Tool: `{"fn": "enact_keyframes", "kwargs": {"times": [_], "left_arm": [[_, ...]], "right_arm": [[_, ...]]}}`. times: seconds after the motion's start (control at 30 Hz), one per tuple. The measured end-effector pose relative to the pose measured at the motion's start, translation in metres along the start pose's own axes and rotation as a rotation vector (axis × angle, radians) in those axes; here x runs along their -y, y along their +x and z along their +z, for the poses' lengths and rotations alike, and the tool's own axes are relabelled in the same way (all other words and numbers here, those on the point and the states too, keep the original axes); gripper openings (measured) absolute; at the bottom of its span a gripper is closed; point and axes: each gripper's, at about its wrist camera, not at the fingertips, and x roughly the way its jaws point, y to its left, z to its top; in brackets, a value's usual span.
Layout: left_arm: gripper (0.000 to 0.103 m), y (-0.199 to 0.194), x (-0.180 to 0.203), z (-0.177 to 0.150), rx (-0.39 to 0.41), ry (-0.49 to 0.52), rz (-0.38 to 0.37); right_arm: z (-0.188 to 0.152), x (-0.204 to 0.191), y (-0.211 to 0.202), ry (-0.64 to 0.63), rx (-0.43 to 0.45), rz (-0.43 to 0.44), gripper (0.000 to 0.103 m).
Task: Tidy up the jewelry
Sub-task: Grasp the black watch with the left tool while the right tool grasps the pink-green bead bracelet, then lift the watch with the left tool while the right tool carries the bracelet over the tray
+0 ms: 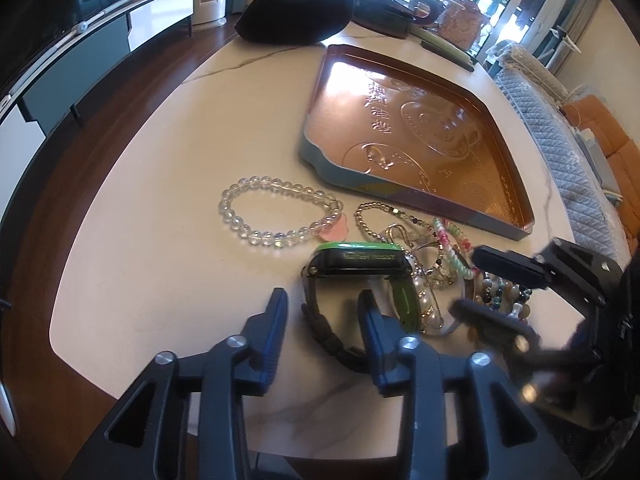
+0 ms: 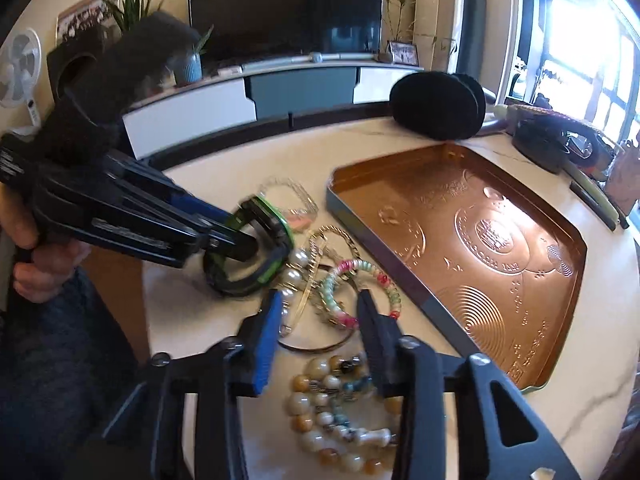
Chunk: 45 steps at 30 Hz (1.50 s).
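Note:
A pile of jewelry lies on the white table beside an empty copper tray (image 1: pixel 404 128), which also shows in the right wrist view (image 2: pixel 460 240). My left gripper (image 1: pixel 322 306) is open, its fingers straddling the strap of a black and green watch (image 1: pixel 360 264), seen too in the right wrist view (image 2: pixel 256 256). My right gripper (image 2: pixel 318 306) is open over a pink and green bead bracelet (image 2: pixel 360 276), a pearl bracelet (image 2: pixel 290 280) and a metal bangle (image 2: pixel 316 346). A stone bead bracelet (image 2: pixel 336 404) lies under it. A clear bead bracelet (image 1: pixel 276 210) lies left of the pile.
A black cushion (image 1: pixel 296 10) and a dark bag (image 2: pixel 556 140) sit at the table's far side behind the tray. The table edge curves near my left gripper, with dark wood floor (image 1: pixel 120 92) and a TV cabinet (image 2: pixel 280 88) beyond.

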Motion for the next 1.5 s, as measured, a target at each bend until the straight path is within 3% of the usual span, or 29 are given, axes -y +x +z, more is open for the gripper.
{"fn": "enact_keyframes", "kwargs": {"times": [0.07, 0.13, 0.2, 0.23, 0.33, 0.93, 1.23, 1.5], "left_arm": [[0.05, 0.001, 0.006, 0.0, 0.002, 0.027, 0.035], [0.05, 0.003, 0.009, 0.0, 0.008, 0.052, 0.071], [0.039, 0.003, 0.011, -0.001, 0.009, 0.072, 0.081], [0.023, 0.003, 0.012, -0.001, 0.009, 0.083, 0.076], [0.019, 0.004, 0.016, -0.002, 0.007, 0.104, 0.072], [0.018, -0.022, 0.032, -0.011, 0.116, 0.224, 0.072], [0.013, -0.037, 0.022, -0.009, 0.16, 0.161, 0.032], [0.013, -0.053, 0.043, -0.009, 0.244, 0.179, -0.005]], "right_arm": [[0.0, 0.002, 0.0, 0.001, 0.002, -0.007, 0.02], [0.0, 0.005, -0.004, 0.019, 0.012, 0.007, 0.01], [0.001, 0.005, -0.009, 0.028, 0.026, 0.003, 0.008], [0.001, 0.005, -0.012, 0.025, 0.034, -0.005, 0.007], [0.003, 0.003, -0.019, 0.024, 0.056, -0.025, 0.006], [-0.001, 0.023, -0.061, 0.191, 0.155, -0.102, 0.006], [-0.005, 0.039, -0.079, 0.26, 0.208, -0.112, 0.006], [-0.007, 0.044, -0.088, 0.286, 0.234, -0.139, 0.006]]}}
